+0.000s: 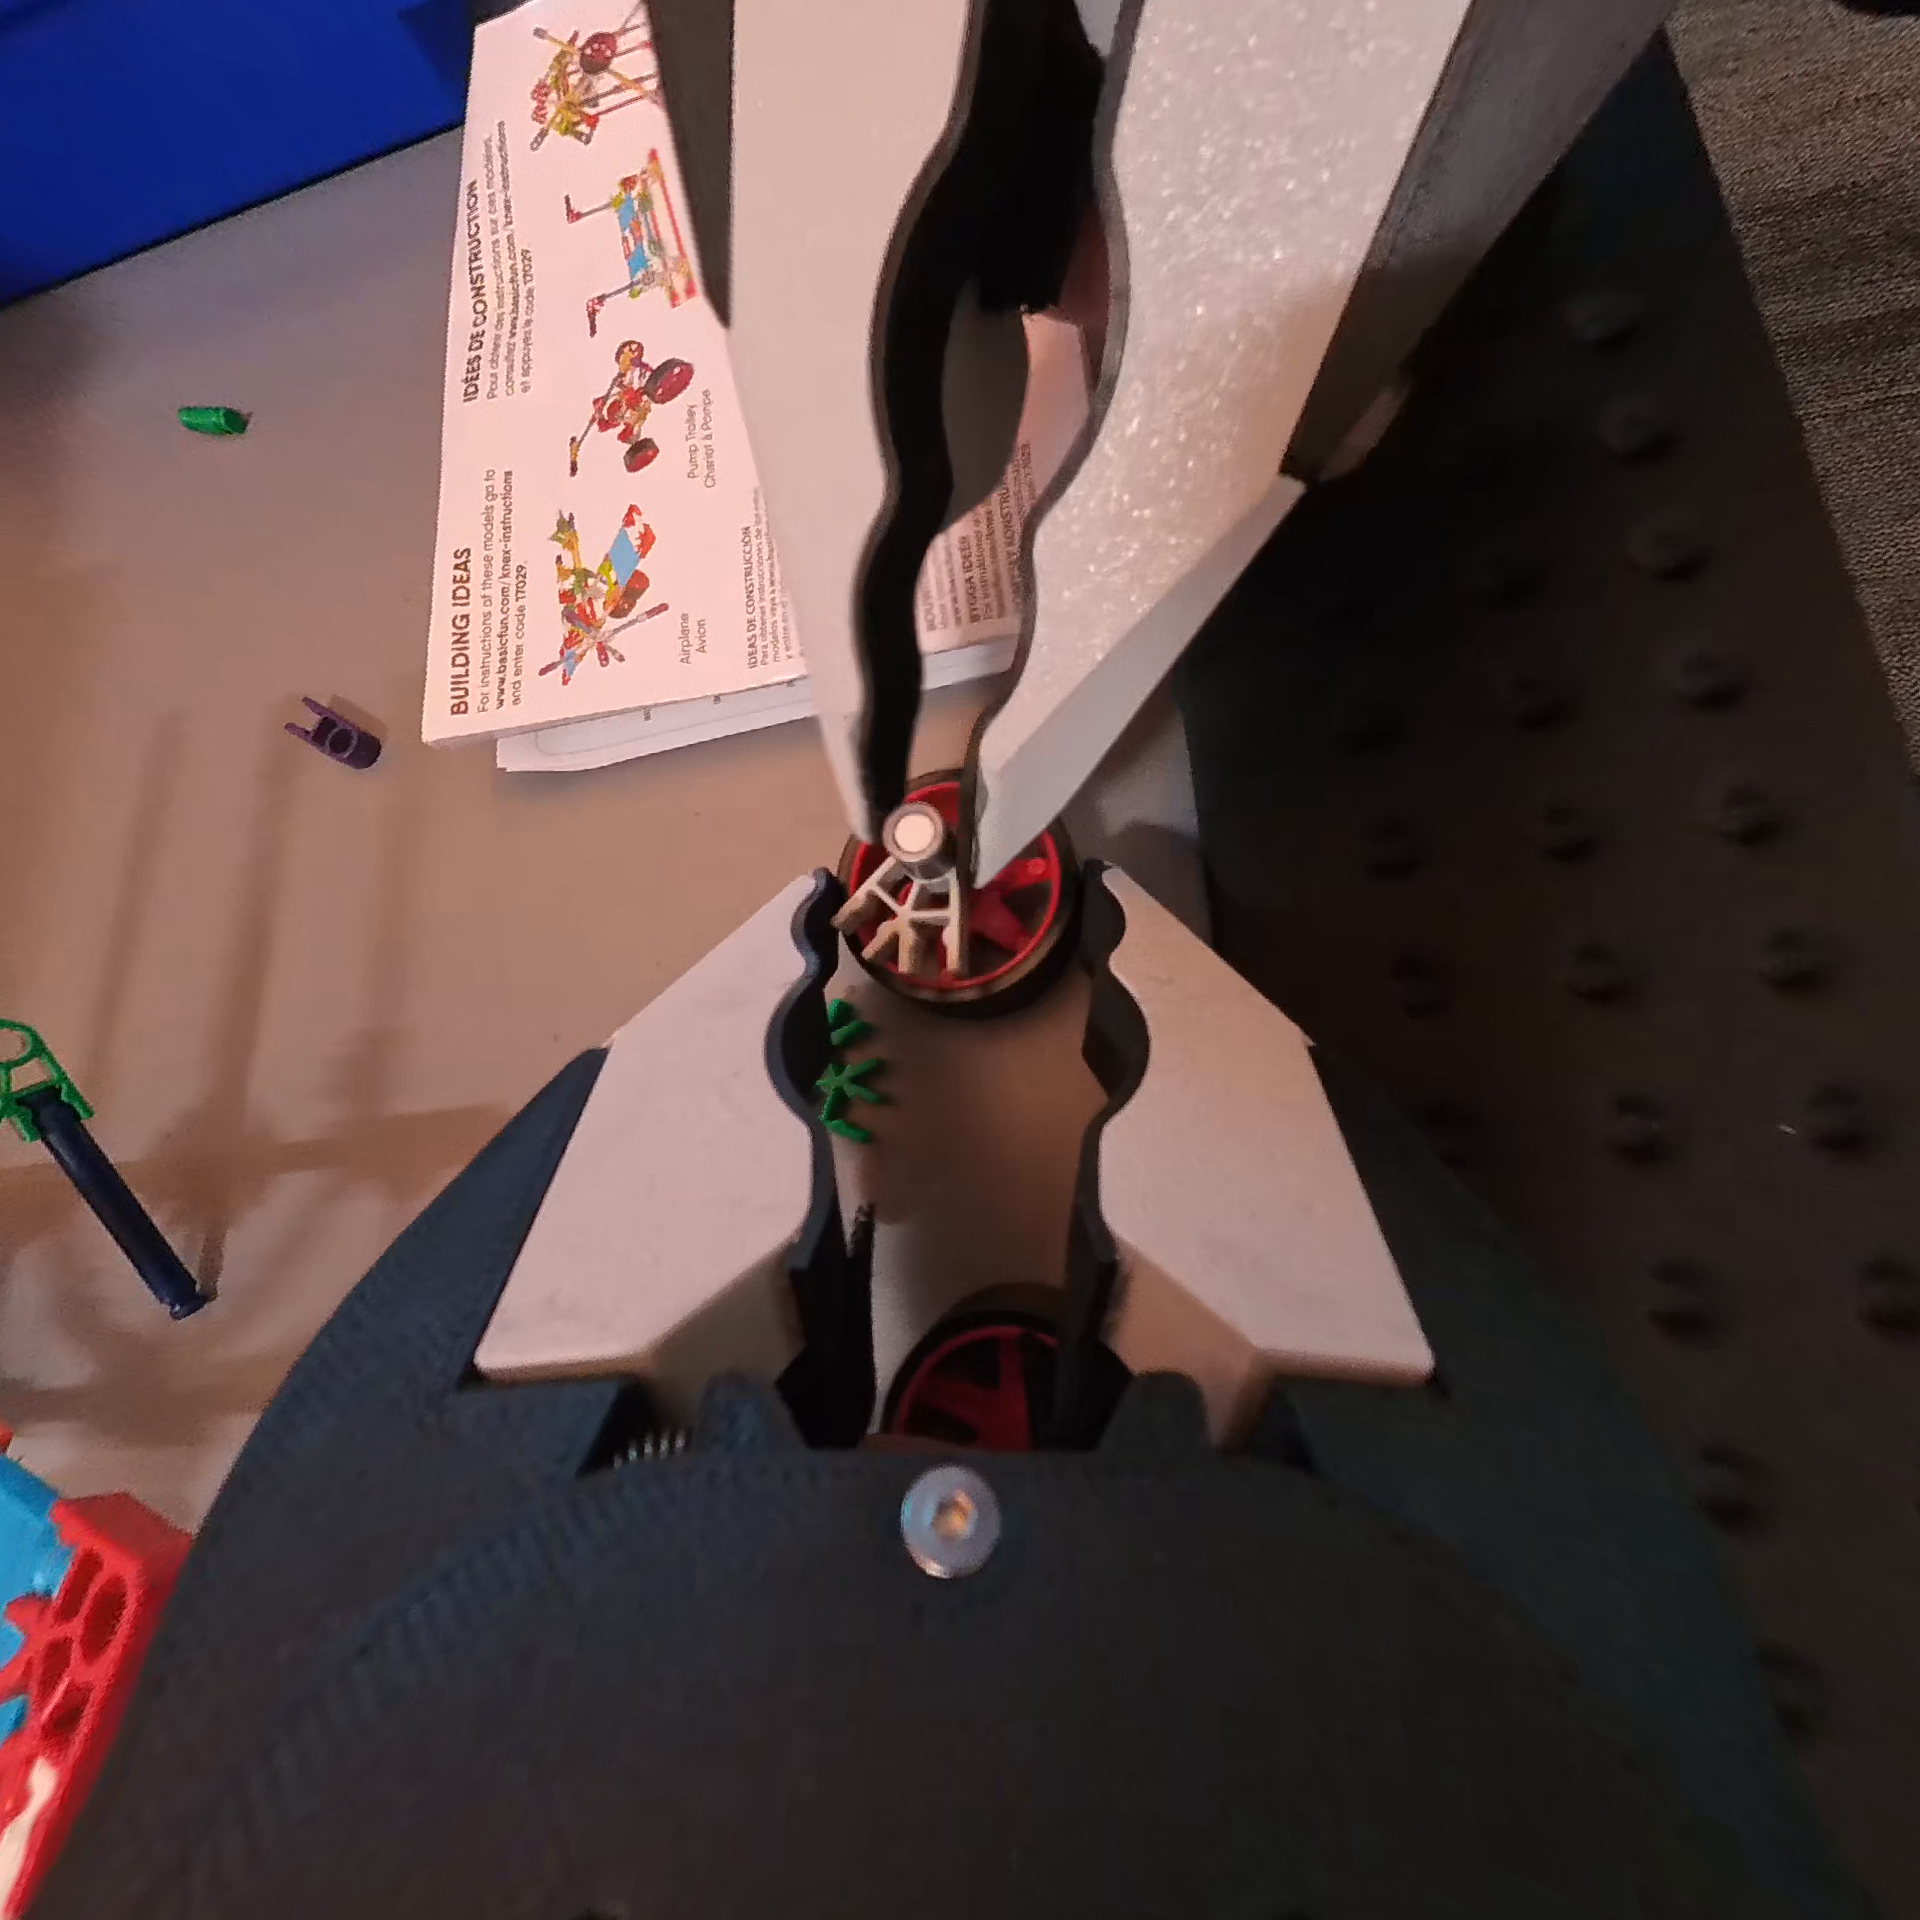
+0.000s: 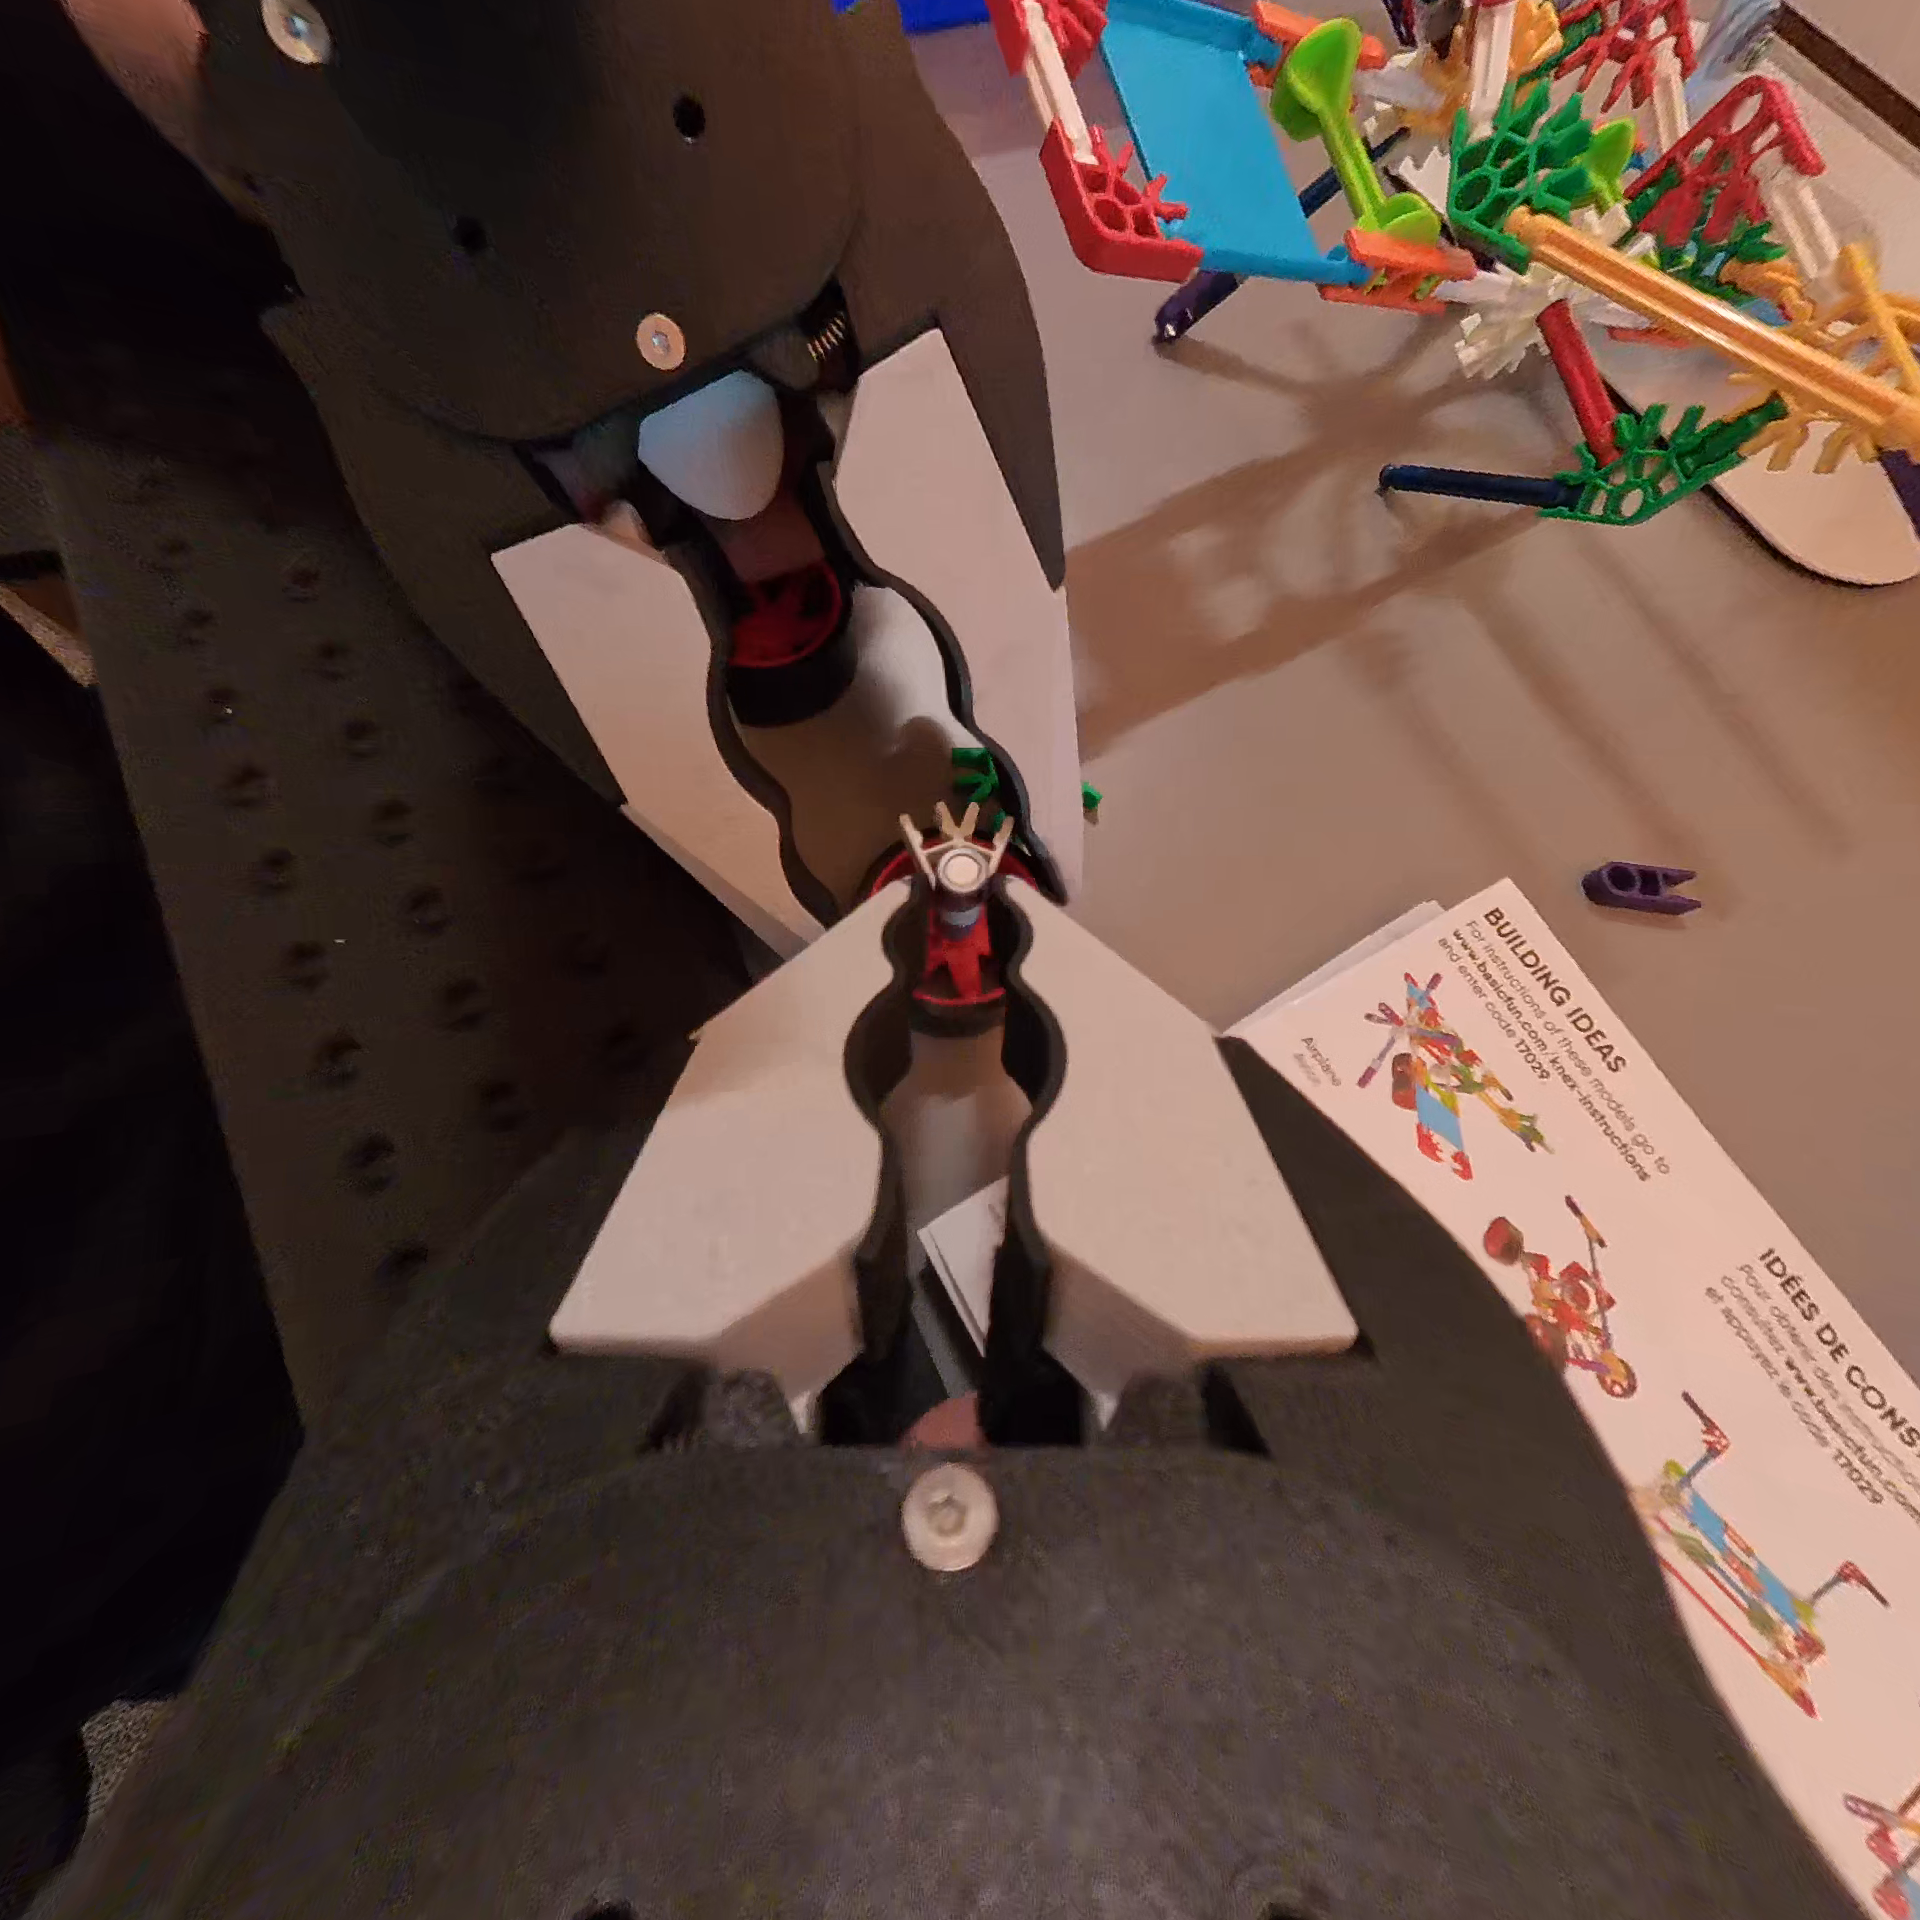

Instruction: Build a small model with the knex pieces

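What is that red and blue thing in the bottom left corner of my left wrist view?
Observer: A corner of a big model. The right wrist view shows its blue panel and lime paddles.
Operator: Is the dark blue rod at my left edge loose?
Observer: No. Its green connector joins a yellow rod of the model.
Operator: Anything under the model?
Observer: A white board lies beneath one end.
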{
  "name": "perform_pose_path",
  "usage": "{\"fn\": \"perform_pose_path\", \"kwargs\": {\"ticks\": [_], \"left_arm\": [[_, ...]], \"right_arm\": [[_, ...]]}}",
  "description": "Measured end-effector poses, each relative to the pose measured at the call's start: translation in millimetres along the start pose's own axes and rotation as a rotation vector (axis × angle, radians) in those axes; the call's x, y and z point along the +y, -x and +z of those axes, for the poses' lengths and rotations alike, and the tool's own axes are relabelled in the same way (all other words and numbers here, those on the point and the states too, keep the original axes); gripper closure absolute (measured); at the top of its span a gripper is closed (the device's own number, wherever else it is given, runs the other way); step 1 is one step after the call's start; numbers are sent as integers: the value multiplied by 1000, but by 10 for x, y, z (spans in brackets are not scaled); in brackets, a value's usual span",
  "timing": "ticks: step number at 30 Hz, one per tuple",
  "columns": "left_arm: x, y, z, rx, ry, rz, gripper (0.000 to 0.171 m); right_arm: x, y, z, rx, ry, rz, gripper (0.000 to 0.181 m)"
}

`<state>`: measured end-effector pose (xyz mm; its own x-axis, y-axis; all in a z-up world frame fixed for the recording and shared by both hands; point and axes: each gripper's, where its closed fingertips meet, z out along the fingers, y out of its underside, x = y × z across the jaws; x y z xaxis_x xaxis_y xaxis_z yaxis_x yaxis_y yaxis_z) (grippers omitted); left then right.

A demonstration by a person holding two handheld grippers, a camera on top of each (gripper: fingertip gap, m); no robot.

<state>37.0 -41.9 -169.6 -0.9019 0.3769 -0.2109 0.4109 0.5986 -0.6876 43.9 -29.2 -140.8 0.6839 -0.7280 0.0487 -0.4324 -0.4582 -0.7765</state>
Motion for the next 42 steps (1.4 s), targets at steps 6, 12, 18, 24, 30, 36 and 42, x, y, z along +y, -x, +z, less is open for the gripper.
{"fn": "perform_pose_path", "kwargs": {"ticks": [6,12,18,24,30,36,42], "left_arm": [[3,0,-4,1,-2,0,128],[3,0,-4,-1,-2,2,128],[8,-6,-12,4,-1,2,128],[31,-2,-29,8,0,-12,128],[34,-5,-29,18,-1,-18,127],[32,-7,-26,25,-3,-22,127],[45,14,-29,19,-5,-34,127]], "right_arm": [[-50,1,-32,-32,-29,25,175],[-174,-39,-136,-65,-113,73,175],[3,-327,-12,13,13,103,175],[235,-392,198,25,176,73,171],[152,-417,38,60,127,50,159],[31,-60,7,-63,81,-13,156],[56,9,149,-63,118,-55,173]]}}
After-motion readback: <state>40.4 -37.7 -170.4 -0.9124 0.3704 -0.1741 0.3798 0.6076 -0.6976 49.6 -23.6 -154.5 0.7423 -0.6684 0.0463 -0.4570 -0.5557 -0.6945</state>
